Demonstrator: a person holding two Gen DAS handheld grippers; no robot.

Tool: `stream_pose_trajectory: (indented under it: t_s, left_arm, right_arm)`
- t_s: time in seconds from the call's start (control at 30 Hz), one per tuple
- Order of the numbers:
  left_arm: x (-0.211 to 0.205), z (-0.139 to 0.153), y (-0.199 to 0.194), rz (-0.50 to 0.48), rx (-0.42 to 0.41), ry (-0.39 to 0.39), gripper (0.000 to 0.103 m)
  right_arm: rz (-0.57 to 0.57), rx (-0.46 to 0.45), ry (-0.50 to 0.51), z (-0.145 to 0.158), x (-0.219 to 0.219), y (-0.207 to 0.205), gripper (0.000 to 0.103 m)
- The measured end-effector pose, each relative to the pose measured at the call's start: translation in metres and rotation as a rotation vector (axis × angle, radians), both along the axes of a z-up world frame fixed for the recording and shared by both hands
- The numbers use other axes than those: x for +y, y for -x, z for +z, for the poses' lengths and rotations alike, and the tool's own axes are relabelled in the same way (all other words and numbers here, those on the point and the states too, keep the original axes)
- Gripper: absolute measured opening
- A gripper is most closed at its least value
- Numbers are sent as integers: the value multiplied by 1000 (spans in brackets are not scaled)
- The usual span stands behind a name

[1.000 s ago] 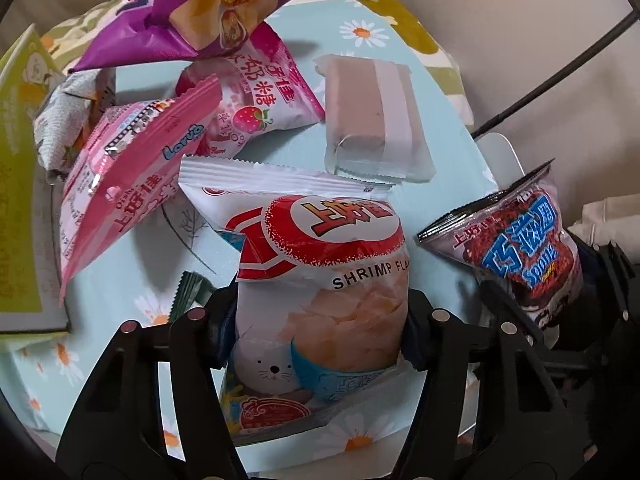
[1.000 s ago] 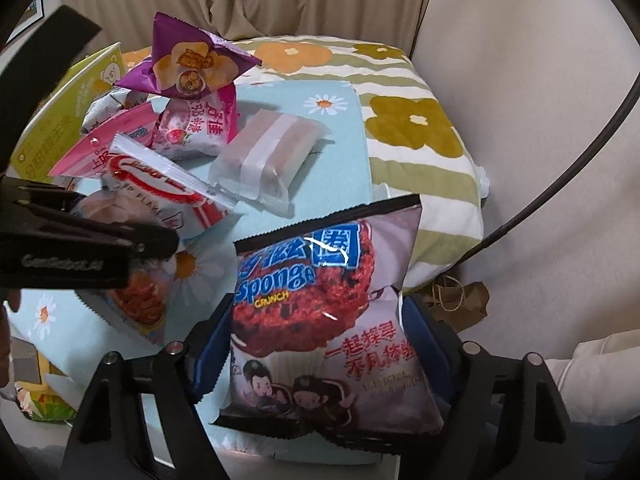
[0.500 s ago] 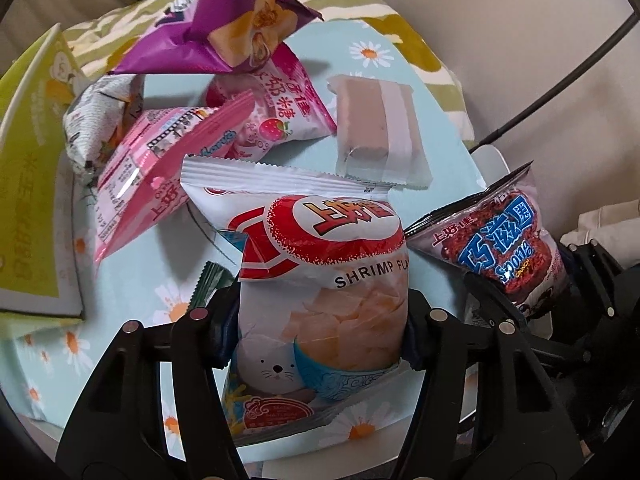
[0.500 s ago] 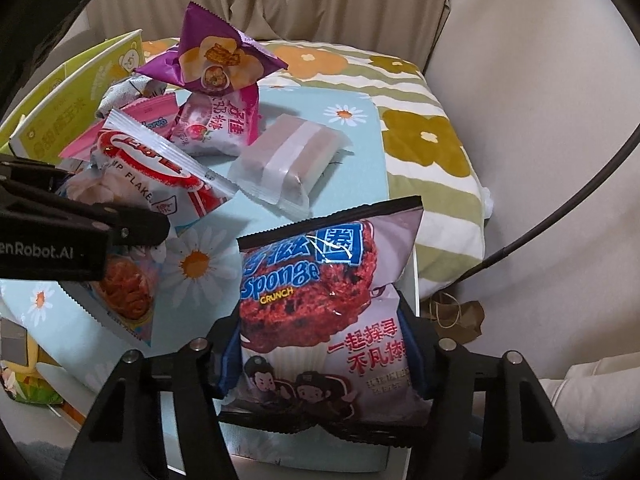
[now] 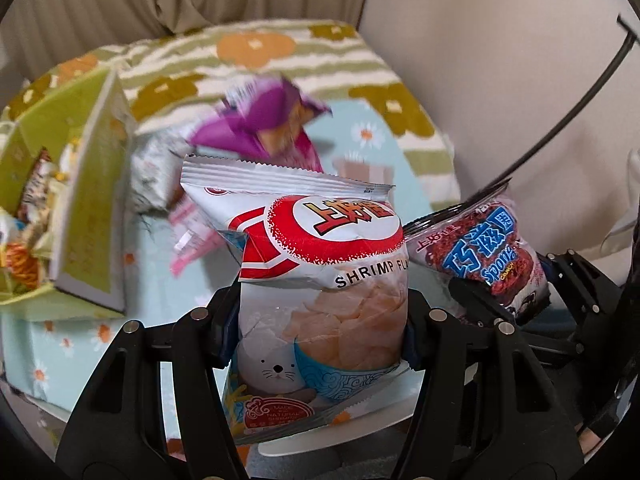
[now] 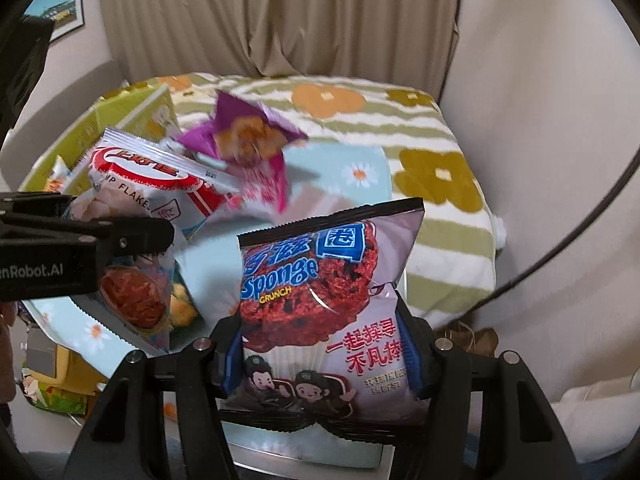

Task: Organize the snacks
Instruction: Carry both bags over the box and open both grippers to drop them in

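Upright, shrimp flakes bag (image 5: 320,280) pinched between left fingers (image 5: 224,320), Sponge Crunch bag (image 6: 328,300) clamped between right fingers (image 6: 230,354)

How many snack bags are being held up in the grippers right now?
2. The left gripper holds the shrimp flakes bag, and the right gripper holds the Sponge Crunch bag. More snacks lie blurred on the table behind; some may be hidden.
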State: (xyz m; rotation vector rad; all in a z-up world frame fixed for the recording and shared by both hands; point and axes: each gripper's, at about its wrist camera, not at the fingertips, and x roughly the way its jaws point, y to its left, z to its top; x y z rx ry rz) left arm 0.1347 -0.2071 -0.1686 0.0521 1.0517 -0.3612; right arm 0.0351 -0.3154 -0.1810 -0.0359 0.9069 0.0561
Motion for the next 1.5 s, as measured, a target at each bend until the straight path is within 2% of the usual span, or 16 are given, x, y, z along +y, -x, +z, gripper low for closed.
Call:
stream_pose_trajectory:
  t_s: [0.27, 0.47, 0.63, 0.83, 1.0, 1.17, 1.33, 1.4, 1.43, 1.47, 1.5]
  left_arm:
    - [49, 63, 2, 125, -119, 40, 57]
    - [112, 88, -9, 253, -164, 66, 57]
    - [180, 99, -30, 344, -187, 63, 57]
    - [262, 101, -68, 413, -186, 54, 57]
    - [318, 96, -111, 415, -164, 49, 57]
    - [354, 80, -164, 368, -113, 59, 57]
    - [366, 53, -209, 307, -45, 66, 57]
    - [368, 41, -222, 293, -22, 73, 61]
    - [370, 35, -228, 289, -11, 69, 71]
    - [371, 29, -233, 286, 1, 60, 90]
    - [371, 27, -234, 284, 5, 57, 99]
  right_arm:
    - [116, -95, -58, 58, 31, -19, 57]
    - [216, -140, -91, 89, 75, -45, 57]
    - [279, -166, -111, 102, 118, -74, 57]
    - [317, -173, -149, 110, 180, -123, 57]
    - [317, -163, -169, 111, 225, -163, 57]
    - [282, -137, -170, 107, 265, -198, 57]
    - [218, -103, -170, 99, 282, -220, 57]
    - [194, -88, -164, 95, 286, -226, 57]
    - [184, -81, -161, 92, 288, -228, 57]
    - [171, -72, -154, 89, 290, -231, 57]
    - [162, -65, -149, 88, 294, -235, 57]
